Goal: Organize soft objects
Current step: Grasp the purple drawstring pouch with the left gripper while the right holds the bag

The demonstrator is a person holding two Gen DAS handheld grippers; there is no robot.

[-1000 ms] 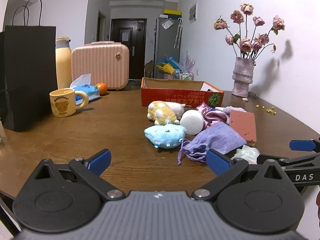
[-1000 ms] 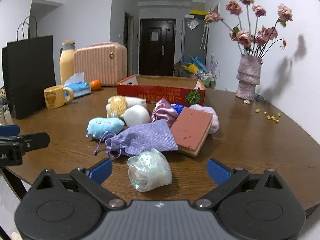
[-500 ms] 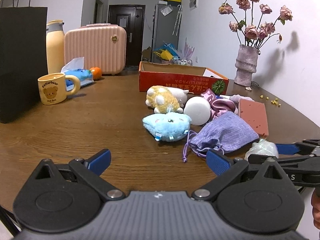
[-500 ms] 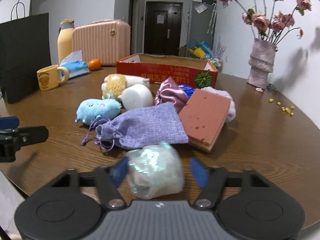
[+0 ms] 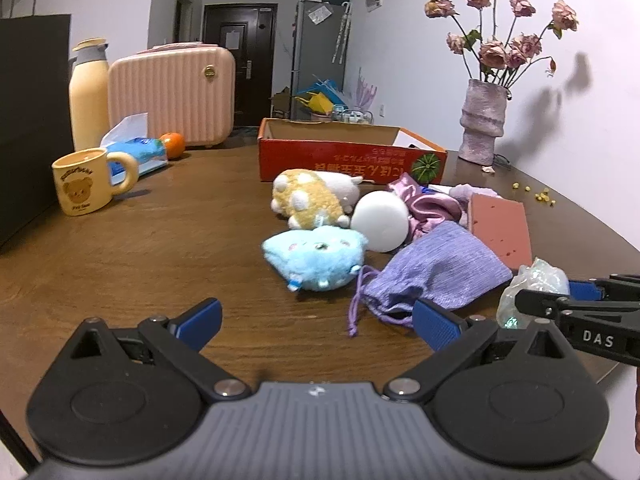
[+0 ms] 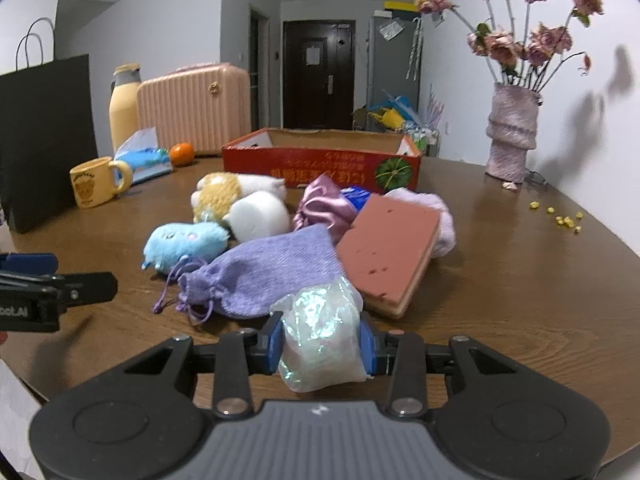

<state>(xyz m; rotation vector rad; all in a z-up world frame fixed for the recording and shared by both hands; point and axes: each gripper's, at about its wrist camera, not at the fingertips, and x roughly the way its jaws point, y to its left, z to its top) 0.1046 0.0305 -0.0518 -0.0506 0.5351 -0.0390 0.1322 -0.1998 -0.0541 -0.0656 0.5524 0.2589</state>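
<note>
Now right gripper (image 6: 320,346) jaws closing on crinkly bundle (image 6: 320,340): light, squashy, slippery film; grip mid-body. Left gripper (image 5: 316,320) released.

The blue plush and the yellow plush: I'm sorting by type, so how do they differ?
The blue plush is pale blue with small embroidered eyes; the yellow plush is tan-yellow with white patches. The blue plush lies nearer the cameras, beside the purple drawstring pouch; the yellow plush lies farther back, close to the red box. Both are small, fuzzy toys lying on the wooden table, untouched by either claw.
</note>
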